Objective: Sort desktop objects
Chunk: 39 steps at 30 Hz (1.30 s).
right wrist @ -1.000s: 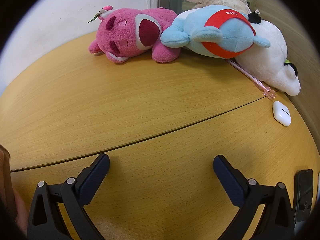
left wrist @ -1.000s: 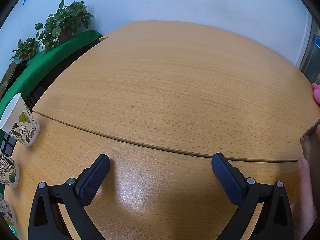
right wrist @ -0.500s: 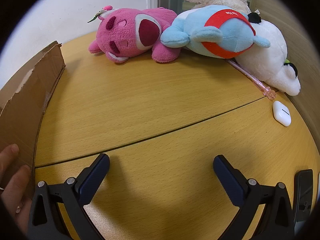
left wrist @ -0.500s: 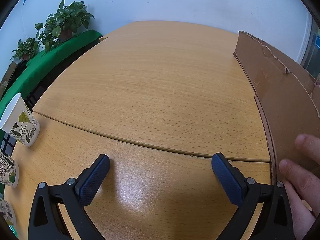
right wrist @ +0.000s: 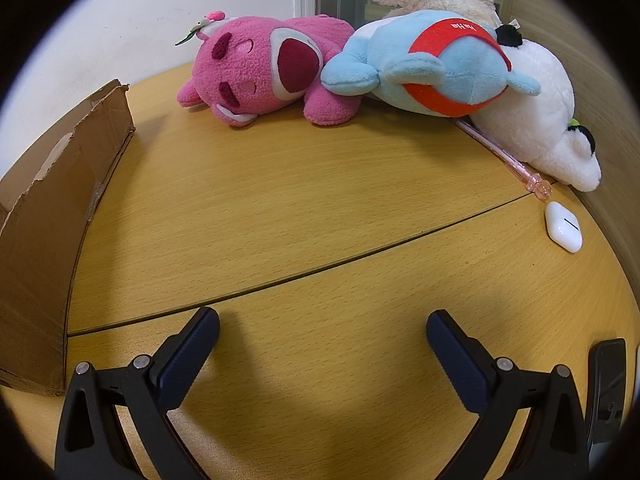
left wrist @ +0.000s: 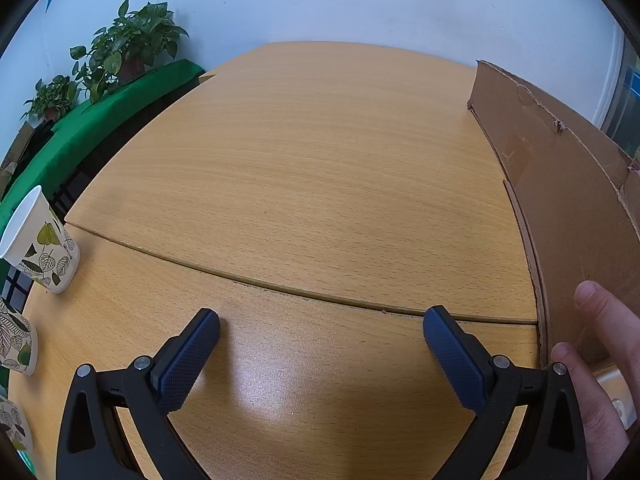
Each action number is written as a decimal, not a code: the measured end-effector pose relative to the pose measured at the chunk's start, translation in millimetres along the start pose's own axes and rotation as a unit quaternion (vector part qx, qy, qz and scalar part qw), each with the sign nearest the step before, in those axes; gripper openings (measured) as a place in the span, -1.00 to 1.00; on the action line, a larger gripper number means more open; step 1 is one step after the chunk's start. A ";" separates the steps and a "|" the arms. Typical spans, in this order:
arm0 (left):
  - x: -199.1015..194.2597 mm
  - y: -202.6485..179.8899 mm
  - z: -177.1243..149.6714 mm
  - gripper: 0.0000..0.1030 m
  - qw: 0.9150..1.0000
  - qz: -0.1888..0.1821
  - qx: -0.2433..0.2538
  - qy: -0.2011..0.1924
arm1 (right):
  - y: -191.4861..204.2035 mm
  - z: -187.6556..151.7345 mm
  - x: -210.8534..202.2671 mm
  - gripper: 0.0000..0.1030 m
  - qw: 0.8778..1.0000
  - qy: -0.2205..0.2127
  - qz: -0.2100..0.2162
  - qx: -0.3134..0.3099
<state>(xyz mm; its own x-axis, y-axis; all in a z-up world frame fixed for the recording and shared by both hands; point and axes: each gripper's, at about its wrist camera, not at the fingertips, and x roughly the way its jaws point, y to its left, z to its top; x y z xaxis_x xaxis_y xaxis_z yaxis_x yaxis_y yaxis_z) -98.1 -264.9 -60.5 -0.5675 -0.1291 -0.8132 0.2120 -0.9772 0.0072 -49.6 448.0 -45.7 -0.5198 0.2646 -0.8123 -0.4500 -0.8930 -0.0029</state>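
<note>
Our right gripper [right wrist: 322,334] hangs low over the wooden desk [right wrist: 304,208] with its jaws spread wide and nothing between them. Ahead of it and well apart, the pink plush bear [right wrist: 264,68] lies on its side, long axis running left to right across our line of reach. Touching it on the right is the blue plush [right wrist: 432,68], with a white plush [right wrist: 540,128] behind that. Forward-right, nearer, sits a white earbud case [right wrist: 563,227]. The cardboard box [right wrist: 52,216] stands to our left, between the two grippers. Our left gripper [left wrist: 320,336], equally agape and empty, faces bare desk, with paper cups [left wrist: 40,248] off to its left. We judge the right gripper the nearer to the toys.
</note>
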 end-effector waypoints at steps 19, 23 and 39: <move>-0.1 0.1 0.0 1.00 1.000 0.000 0.001 0.000 | -0.6 -0.6 0.0 1.00 1.000 0.000 0.000 0.000; -0.2 0.1 0.4 1.00 1.000 0.000 0.001 0.000 | -1.0 -2.3 -0.7 1.00 1.000 0.001 0.002 -0.002; -57.3 -9.4 -31.7 0.98 0.998 -0.066 0.016 0.008 | 2.2 -75.9 -60.3 0.99 0.996 0.038 0.048 -0.060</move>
<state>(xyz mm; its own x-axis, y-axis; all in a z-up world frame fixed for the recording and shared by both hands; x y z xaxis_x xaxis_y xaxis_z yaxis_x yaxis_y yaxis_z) -42.3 -243.0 -32.4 -0.5756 0.0038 -0.8177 0.1099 -0.9906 -0.0819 35.9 402.4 -41.0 -0.4978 0.1515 -0.8539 -0.3089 -0.9510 0.0113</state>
